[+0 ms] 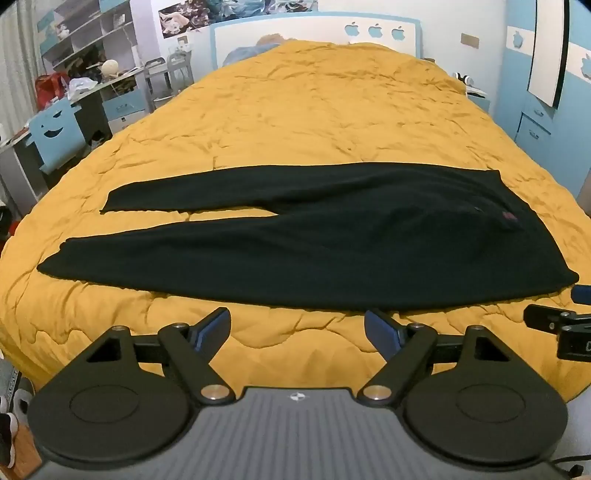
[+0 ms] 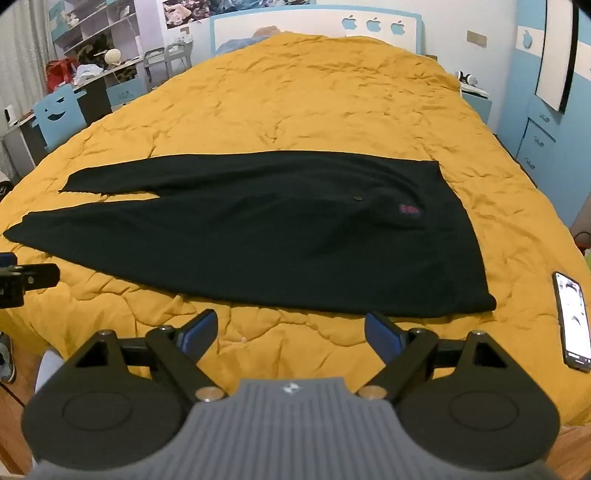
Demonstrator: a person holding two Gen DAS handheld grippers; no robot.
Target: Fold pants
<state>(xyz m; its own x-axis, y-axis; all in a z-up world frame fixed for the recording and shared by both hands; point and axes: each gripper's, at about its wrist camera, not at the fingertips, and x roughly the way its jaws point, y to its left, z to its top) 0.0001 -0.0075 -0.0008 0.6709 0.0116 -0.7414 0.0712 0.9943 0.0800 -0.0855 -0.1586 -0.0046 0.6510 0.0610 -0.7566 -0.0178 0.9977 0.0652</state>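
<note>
Black pants (image 1: 314, 236) lie flat across a yellow quilt (image 1: 314, 107), legs pointing left and waistband at the right; they also show in the right wrist view (image 2: 280, 229), with a small red label (image 2: 409, 209) near the waist. My left gripper (image 1: 297, 326) is open and empty, just in front of the near edge of the near leg. My right gripper (image 2: 291, 328) is open and empty, just in front of the near edge close to the waist corner. Each gripper's tip shows at the edge of the other's view.
A phone (image 2: 572, 319) with a lit screen lies on the quilt (image 2: 314, 99) at the right, near the waistband. A desk with a blue chair (image 1: 55, 136) stands left of the bed. Blue drawers (image 1: 535, 122) stand at the right. The headboard (image 1: 314, 33) is at the far end.
</note>
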